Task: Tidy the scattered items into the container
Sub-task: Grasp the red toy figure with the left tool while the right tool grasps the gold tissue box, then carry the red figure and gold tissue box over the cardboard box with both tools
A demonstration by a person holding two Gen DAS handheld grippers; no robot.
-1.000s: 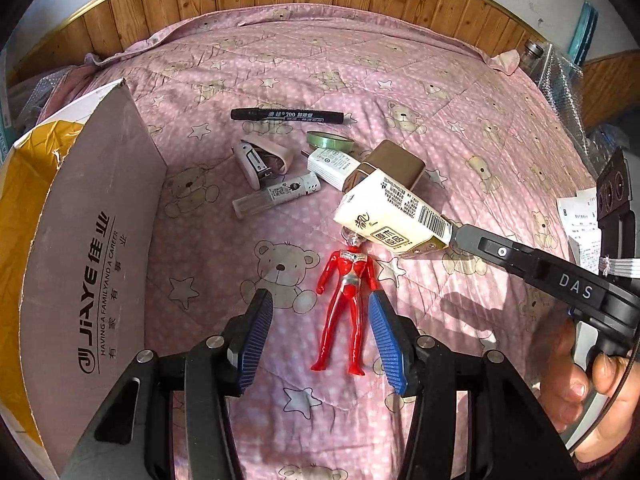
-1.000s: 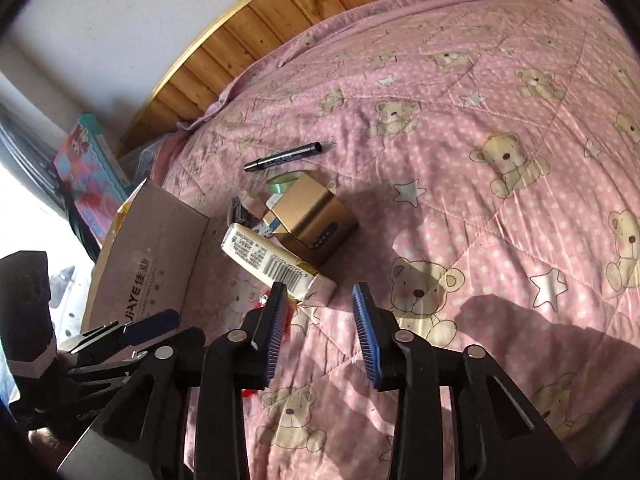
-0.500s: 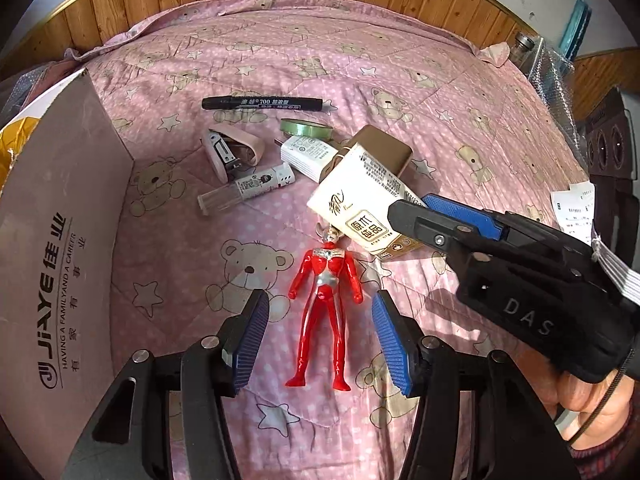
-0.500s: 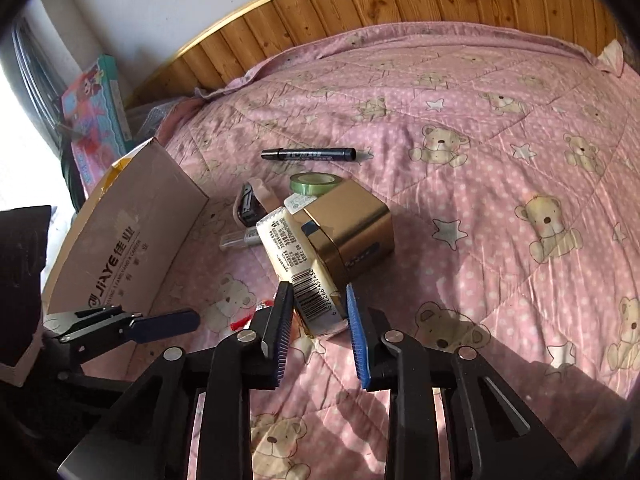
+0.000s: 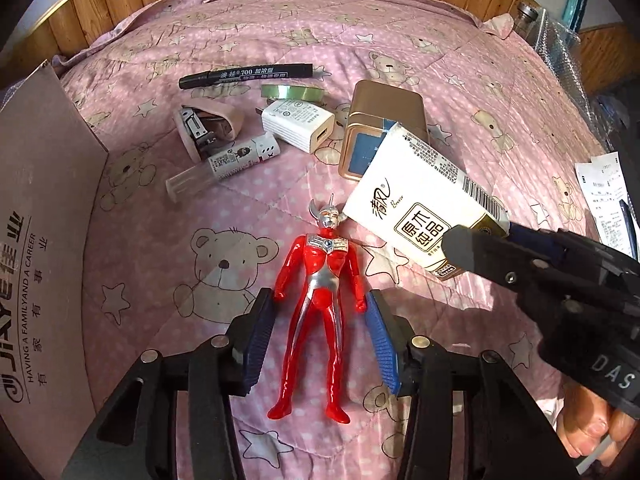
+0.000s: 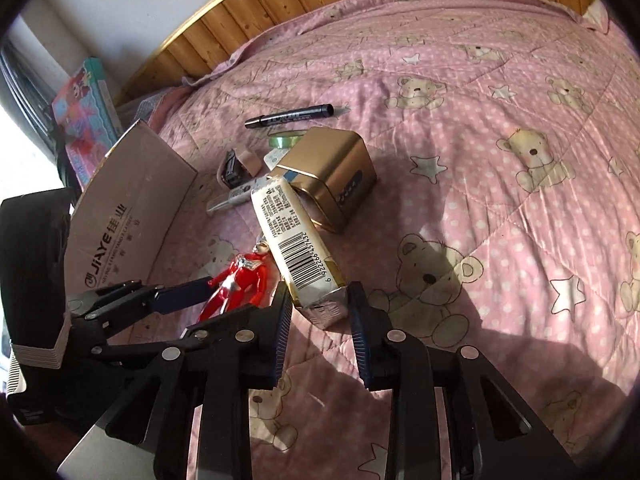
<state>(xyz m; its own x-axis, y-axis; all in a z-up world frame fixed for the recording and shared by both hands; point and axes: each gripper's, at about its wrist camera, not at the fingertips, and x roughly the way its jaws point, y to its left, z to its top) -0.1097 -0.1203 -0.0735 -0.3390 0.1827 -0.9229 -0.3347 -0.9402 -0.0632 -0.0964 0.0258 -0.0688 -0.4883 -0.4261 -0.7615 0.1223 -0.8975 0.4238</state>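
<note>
On the pink bear-print bed [image 5: 460, 64], your left hand-held gripper [image 5: 320, 336] has come lower since a second ago: its blue pads now flank the legs of the red figure [image 5: 320, 300], jaws apart and not touching it, where before the toy lay ahead of the tips. Your right hand-held gripper [image 6: 320, 320] has moved in on the tissue pack [image 6: 296, 248]; a second ago its jaws stood short of the pack, and now the crimped end sits between them (whether they press it or only bracket it, you cannot tell from either view). The pack leans tilted, its far end against the gold tin [image 6: 332, 168].

The figure lies face up, glossy red with silver chest and helmet, head toward the tin. The pack is white with a gold band, a barcode reading 6 922266 457432, and "原木纯品" on its face. The cardboard box [image 5: 44, 240] stands to the left, printed "JiAYE 佳业, HAVING A FAMILY AND A CAREER". The black marker [image 5: 246, 75] reads "700". "DAS" shows on your right tool's body.
</note>
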